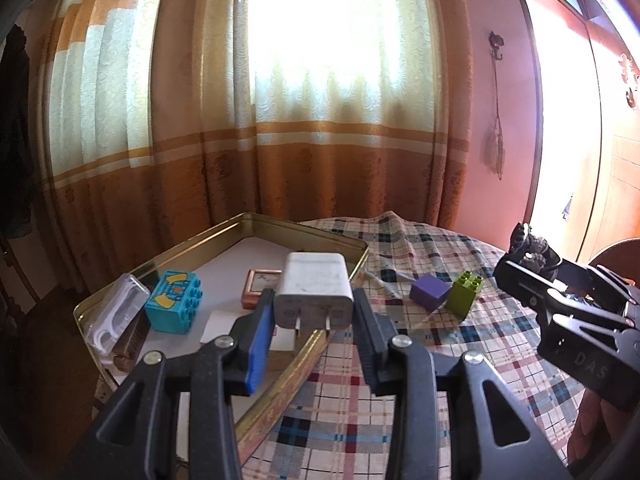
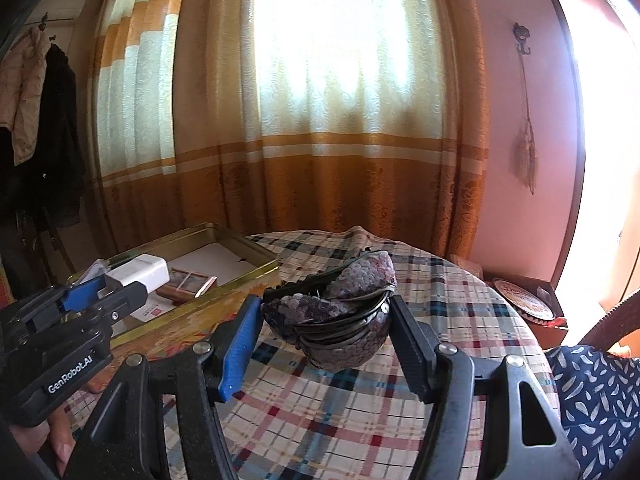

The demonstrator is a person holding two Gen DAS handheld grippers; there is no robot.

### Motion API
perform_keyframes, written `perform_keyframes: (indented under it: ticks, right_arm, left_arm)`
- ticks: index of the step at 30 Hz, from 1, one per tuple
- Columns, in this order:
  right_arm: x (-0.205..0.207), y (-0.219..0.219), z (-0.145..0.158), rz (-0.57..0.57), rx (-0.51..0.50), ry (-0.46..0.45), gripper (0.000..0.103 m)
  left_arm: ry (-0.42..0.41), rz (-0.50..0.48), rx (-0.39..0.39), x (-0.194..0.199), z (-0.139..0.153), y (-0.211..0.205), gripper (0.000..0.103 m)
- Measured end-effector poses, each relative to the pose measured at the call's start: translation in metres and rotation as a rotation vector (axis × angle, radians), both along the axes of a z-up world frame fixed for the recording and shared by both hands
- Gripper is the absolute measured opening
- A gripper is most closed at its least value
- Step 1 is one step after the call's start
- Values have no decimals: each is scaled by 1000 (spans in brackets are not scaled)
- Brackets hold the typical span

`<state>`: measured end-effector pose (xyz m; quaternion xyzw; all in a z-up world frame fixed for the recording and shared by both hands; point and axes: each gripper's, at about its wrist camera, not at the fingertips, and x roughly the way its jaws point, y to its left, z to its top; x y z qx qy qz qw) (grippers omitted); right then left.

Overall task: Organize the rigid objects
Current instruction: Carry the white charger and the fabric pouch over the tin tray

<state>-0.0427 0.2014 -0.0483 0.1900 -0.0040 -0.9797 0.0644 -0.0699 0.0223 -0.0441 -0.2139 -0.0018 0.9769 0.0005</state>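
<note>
My left gripper (image 1: 314, 310) is shut on a white charger plug (image 1: 314, 288), held above the near rim of the gold tin (image 1: 304, 236) with its prongs pointing toward the camera. The tin holds a blue brick (image 1: 174, 302), a clear plastic case (image 1: 116, 312) and a small framed picture (image 1: 260, 286). On the plaid cloth lie a purple cube (image 1: 430, 292) and a green brick (image 1: 464, 292). My right gripper (image 2: 324, 314) is shut on a dark sequined hair clip (image 2: 336, 300), held above the cloth. From the right wrist view the left gripper (image 2: 120, 282) and charger (image 2: 140, 272) hang over the tin (image 2: 240, 276).
The round table wears a plaid tablecloth (image 2: 360, 420); orange curtains (image 2: 320, 184) hang close behind it. A brown box with a round patterned lid (image 2: 520, 300) sits past the table's right edge. Coats hang at far left, and a patterned blue sleeve (image 2: 592, 392) shows at lower right.
</note>
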Motion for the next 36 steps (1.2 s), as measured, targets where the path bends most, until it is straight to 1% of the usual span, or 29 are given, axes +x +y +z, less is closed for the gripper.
perform_keyframes:
  ticks: [6, 9, 16, 27, 36]
  right_arm:
    - [2, -16, 0, 38, 4, 6, 65]
    - [4, -24, 0, 51, 27, 15, 65]
    - [4, -29, -1, 63, 0, 10, 65]
    - [5, -53, 0, 96, -8, 9, 65]
    - [0, -61, -2, 108, 0, -2, 65]
  left_arm:
    - [1, 8, 6, 2, 0, -7, 37]
    - [3, 11, 12, 3, 0, -10, 37]
    - [8, 28, 22, 5, 1, -19, 37]
    - [9, 34, 30, 8, 0, -27, 37]
    - [16, 44, 36, 9, 1, -34, 37]
